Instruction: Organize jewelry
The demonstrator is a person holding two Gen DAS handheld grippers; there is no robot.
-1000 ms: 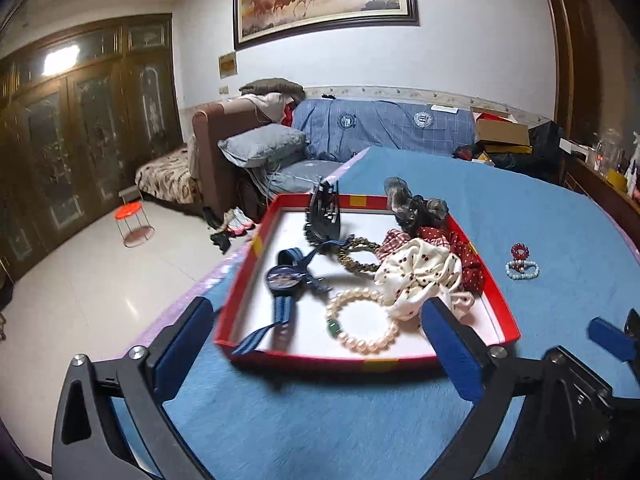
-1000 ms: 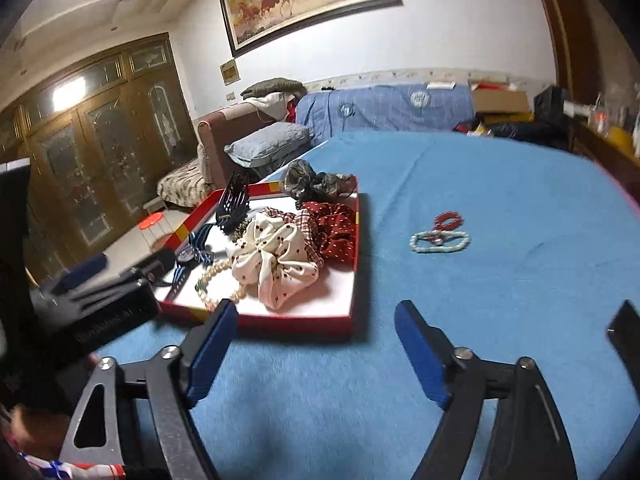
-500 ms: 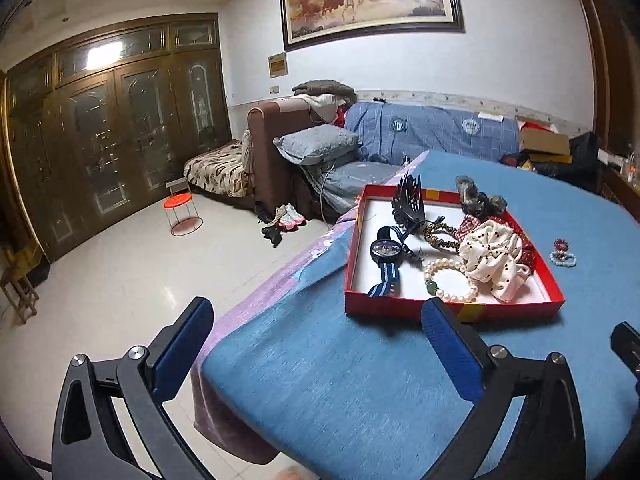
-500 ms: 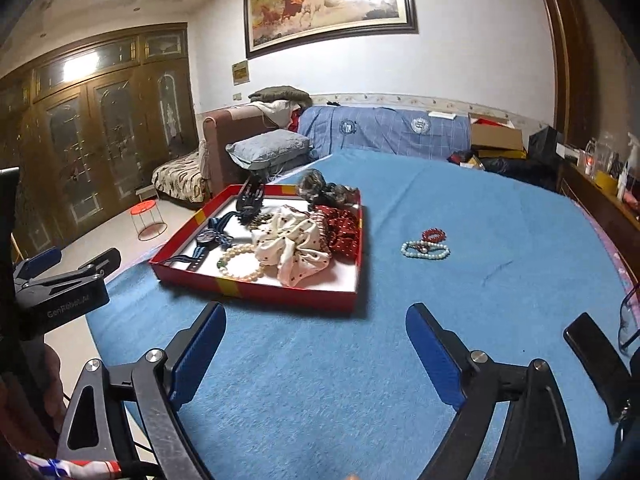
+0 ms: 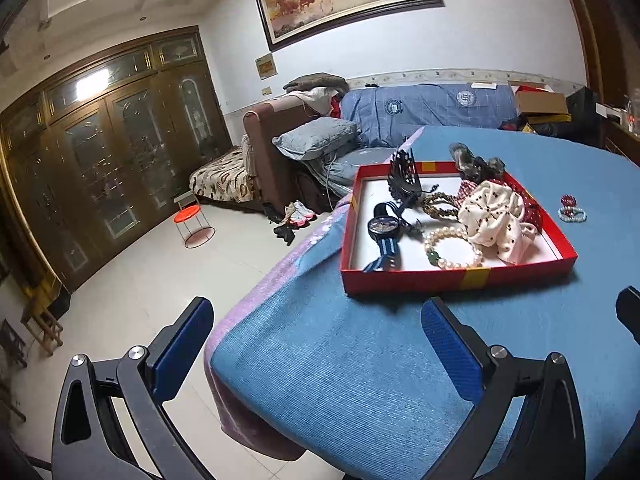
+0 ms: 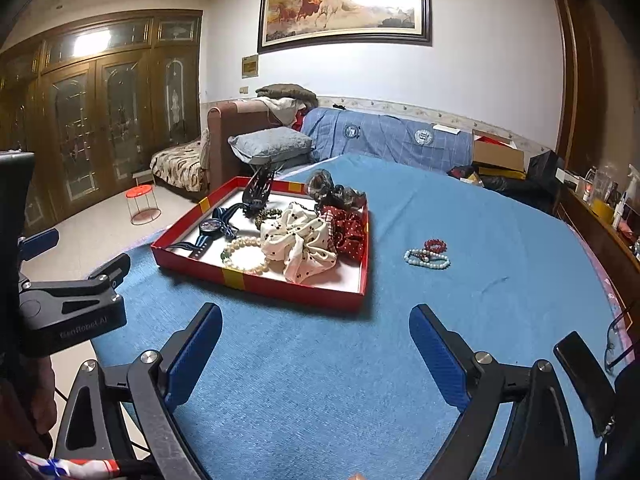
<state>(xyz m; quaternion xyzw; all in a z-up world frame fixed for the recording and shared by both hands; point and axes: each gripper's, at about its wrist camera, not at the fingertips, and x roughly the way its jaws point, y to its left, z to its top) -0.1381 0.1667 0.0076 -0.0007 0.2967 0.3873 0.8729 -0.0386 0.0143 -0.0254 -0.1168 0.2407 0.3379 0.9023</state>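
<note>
Right wrist view: your right gripper (image 6: 314, 344) and left gripper (image 5: 316, 340) both stand spread wide and empty above the blue tablecloth (image 6: 320, 380). Two bracelets (image 6: 428, 255) lie on the cloth, right of the red tray (image 6: 256, 280) and apart from it.

A home living room is shown. A sofa (image 6: 384, 140) draped in a blue cover is set against the wall, a framed horse painting (image 6: 344, 4) is hung above it, wooden glass-door cabinets (image 5: 104, 152) are lined along one side, and shoes (image 5: 298, 214) are left on the tiled floor (image 5: 132, 304).
</note>
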